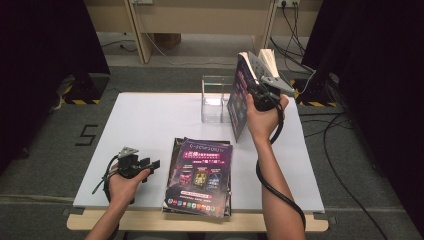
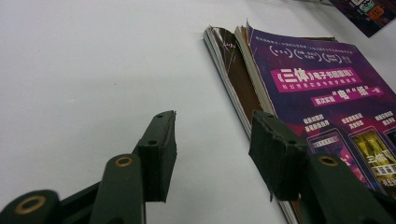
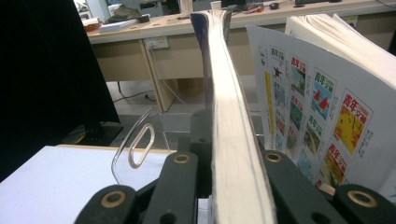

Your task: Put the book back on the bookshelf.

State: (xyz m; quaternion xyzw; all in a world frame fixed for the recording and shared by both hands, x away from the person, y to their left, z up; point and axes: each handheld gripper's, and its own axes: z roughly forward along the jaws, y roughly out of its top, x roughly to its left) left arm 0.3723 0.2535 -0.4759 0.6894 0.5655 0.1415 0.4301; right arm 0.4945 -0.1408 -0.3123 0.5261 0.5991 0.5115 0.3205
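The magazine [image 1: 243,97] you lifted stands upright between your right gripper [image 1: 263,95]'s jaws, clamped tight on a bundle of its pages, with the other pages fanning loose beside them. Just ahead of those jaws sits the clear acrylic holder [image 1: 214,100], seemingly empty, so I judge the slotting-in is left to do. Your left gripper [image 1: 142,165] rests with jaws wide apart, holding nothing; the stack of magazines [image 2: 299,88] lies at its right jaw, awaiting its turn.
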